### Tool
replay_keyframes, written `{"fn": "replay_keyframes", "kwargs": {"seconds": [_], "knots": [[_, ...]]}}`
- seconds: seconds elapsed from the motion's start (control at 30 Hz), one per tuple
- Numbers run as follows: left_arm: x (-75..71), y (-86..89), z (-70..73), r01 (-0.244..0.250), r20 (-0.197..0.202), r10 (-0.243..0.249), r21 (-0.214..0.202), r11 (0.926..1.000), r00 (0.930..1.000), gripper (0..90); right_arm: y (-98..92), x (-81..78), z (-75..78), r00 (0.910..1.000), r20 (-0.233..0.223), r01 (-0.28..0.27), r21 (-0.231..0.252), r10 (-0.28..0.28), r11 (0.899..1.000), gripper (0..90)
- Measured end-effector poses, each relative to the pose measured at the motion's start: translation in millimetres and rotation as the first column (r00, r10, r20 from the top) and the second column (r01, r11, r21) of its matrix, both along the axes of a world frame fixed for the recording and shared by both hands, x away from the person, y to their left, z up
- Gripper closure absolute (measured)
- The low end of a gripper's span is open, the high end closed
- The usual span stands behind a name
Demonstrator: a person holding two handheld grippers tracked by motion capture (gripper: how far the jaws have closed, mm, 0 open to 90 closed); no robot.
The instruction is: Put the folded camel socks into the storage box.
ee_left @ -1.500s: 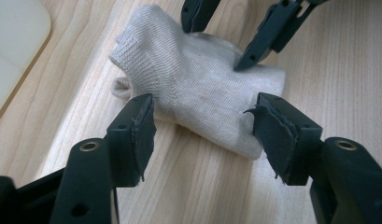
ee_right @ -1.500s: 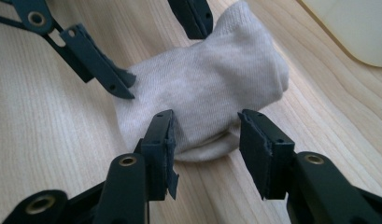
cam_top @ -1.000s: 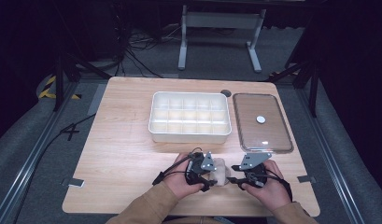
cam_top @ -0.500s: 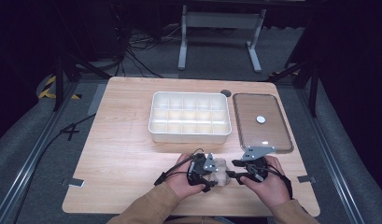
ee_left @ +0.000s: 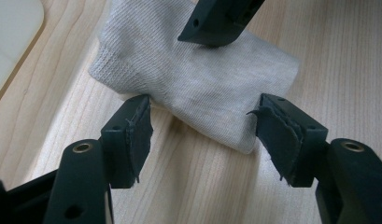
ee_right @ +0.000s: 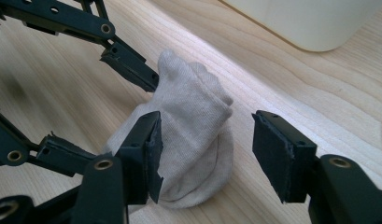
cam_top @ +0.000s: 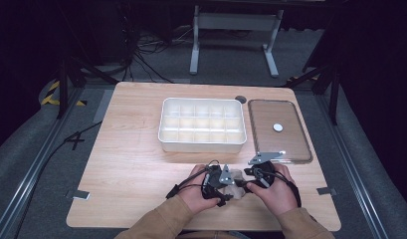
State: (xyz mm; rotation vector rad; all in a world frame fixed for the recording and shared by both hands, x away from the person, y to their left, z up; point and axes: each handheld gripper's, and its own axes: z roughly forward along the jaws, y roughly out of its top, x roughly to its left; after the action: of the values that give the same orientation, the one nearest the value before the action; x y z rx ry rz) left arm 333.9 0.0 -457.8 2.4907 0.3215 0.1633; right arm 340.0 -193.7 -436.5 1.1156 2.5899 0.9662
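Observation:
A beige sock (cam_top: 236, 178) lies bunched on the wooden table near its front edge, between both hands. My left gripper (ee_left: 205, 126) stands open, and the near edge of the sock (ee_left: 198, 79) lies between its pads. My right gripper (ee_right: 207, 144) faces it from the other side. Its jaws have just been opening, and they stand apart with the sock (ee_right: 188, 126) loose between them. One of its fingers (ee_left: 216, 23) hangs over the sock's far side. The left gripper's fingers (ee_right: 128, 63) reach the sock from the upper left of the right gripper view.
A white tray with several compartments (cam_top: 201, 144) stands behind the hands at mid-table. A clear flat lid (cam_top: 290, 144) with a white knob lies to its right. The tray's wall (ee_right: 310, 23) is close beyond the sock.
The right hand has shifted slightly beside the sock. The left hand and the sock have stayed in place.

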Motion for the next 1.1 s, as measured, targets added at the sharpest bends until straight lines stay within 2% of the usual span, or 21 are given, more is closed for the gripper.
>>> {"fn": "replay_keyframes", "kwargs": {"seconds": [0.17, 0.37, 0.5, 0.53, 0.57, 0.73, 0.83, 0.9, 0.93, 0.97, 1.1], "knots": [[-0.4, -0.4, 0.7, -0.002, -0.007, 0.002, 0.011, 0.9999, 1.0, 36.0, 1.5, 0.3, -0.2, 0.9999, -0.014, 0.002, 0.002, -0.002, 1.0, 42.7], [-0.6, -1.3, 0.1, 0.003, -0.01, -0.003, 0.009, 1.0, 0.9999, 35.9, 4.4, 3.8, -3.9, 0.9995, -0.032, -0.005, -0.027, 0.004, 1.0, 42.0], [-0.6, -1.5, -0.1, 0.003, -0.013, -0.003, 0.013, 0.9999, 0.9999, 35.9, 6.8, 7.0, -6.9, 0.9982, -0.06, -0.009, -0.032, 0.007, 0.999, 41.5], [-1.0, -1.8, -1.0, -0.001, -0.008, 0.001, 0.003, 1.0, 1.0, 35.8, 7.2, 8.1, -7.9, 0.9974, -0.072, -0.007, -0.035, 0.004, 0.999, 41.2], [-0.7, -1.6, -0.1, 0.005, -0.013, -0.005, 0.014, 0.9999, 0.9999, 35.8, 7.7, 9.0, -8.8, 0.9964, -0.085, -0.005, -0.035, 0.002, 0.999, 40.9], [-0.9, -1.8, -0.8, 0.003, -0.012, -0.003, 0.009, 1.0, 0.9999, 35.8, 9.5, 13.8, -10.5, 0.9905, -0.138, -0.005, -0.046, -0.001, 0.999, 40.7], [-0.5, -1.4, -0.3, 0.005, -0.018, -0.004, 0.023, 0.9997, 0.9998, 35.7, 11.9, 16.8, -11.4, 0.9865, -0.164, -0.012, -0.052, 0.003, 0.999, 40.9], [-0.7, -0.8, -0.4, 0.002, -0.019, -0.002, 0.026, 0.9996, 0.9998, 35.7, 13.0, 19.3, -11.8, 0.9807, -0.195, -0.014, -0.05, 0.004, 0.999, 41.3], [-1.4, -0.6, -1.7, -0.004, -0.009, 0.004, 0.011, 0.9999, 0.9999, 35.7, 13.5, 20.7, -12.1, 0.9788, -0.205, -0.013, -0.053, 0.002, 0.999, 41.3], [-1.1, 0.2, -0.7, 0.002, -0.015, -0.002, 0.022, 0.9998, 0.9999, 35.7, 13.9, 22.3, -12.1, 0.9759, -0.218, -0.021, -0.053, 0.009, 0.998, 41.8], [-3.1, 2.6, -1.6, -0.004, -0.008, 0.004, 0.009, 0.9999, 1.0, 35.7, 17.6, 25.1, -12.0, 0.9673, -0.253, -0.039, -0.057, 0.023, 0.998, 48.6]]}}
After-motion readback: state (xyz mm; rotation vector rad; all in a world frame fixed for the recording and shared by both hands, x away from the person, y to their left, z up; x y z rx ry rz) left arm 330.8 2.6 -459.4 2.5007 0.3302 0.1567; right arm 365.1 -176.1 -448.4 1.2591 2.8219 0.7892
